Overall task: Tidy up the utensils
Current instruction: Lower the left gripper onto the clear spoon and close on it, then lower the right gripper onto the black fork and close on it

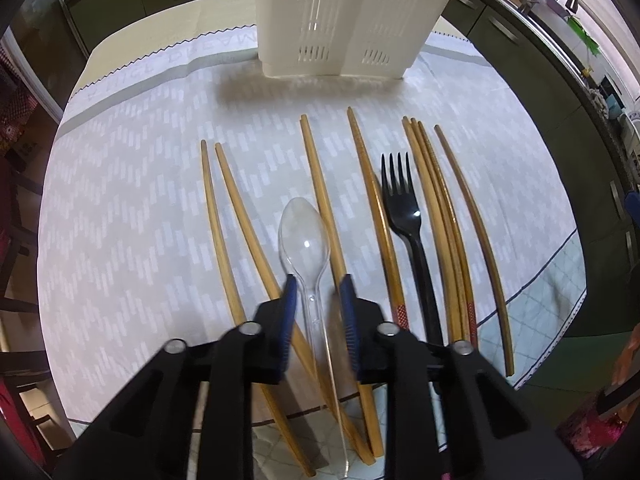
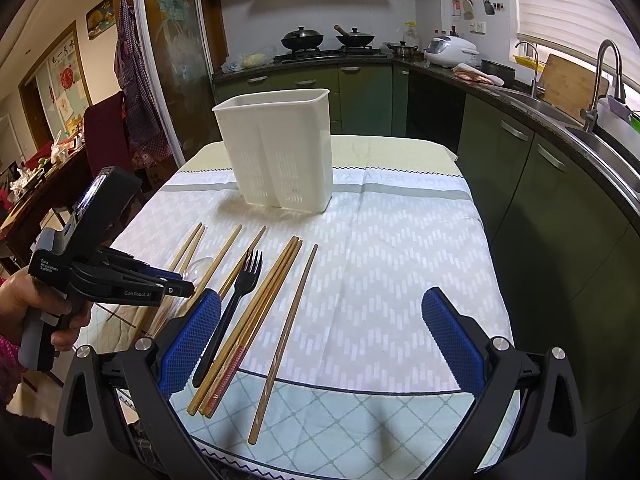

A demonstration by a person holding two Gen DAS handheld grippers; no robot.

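Left hand-held gripper [image 1: 318, 294]: matte black plastic body w/ angular linkage arms, triangular cut-outs, four round silver pivot screws across the top. Fingers [image 1: 290, 312] faced w/ dark blue ribbed pads. In the right wrist view the same unit shows a grey pistol-style handle, a black block on top w/ a small lit screen, white lettering "Data Acquisition System" and "GenRobot.AI" on the side. The hand [image 2: 30, 304] on it has a pink-magenta patterned knit sleeve at the wrist. Right hand-held gripper [image 2: 320, 344]: same black frame, silver pivot screws, triangular cut-outs; its fingers [image 2: 450, 338] carry brighter blue pads w/ a fine mesh-like texture and serrated edges.
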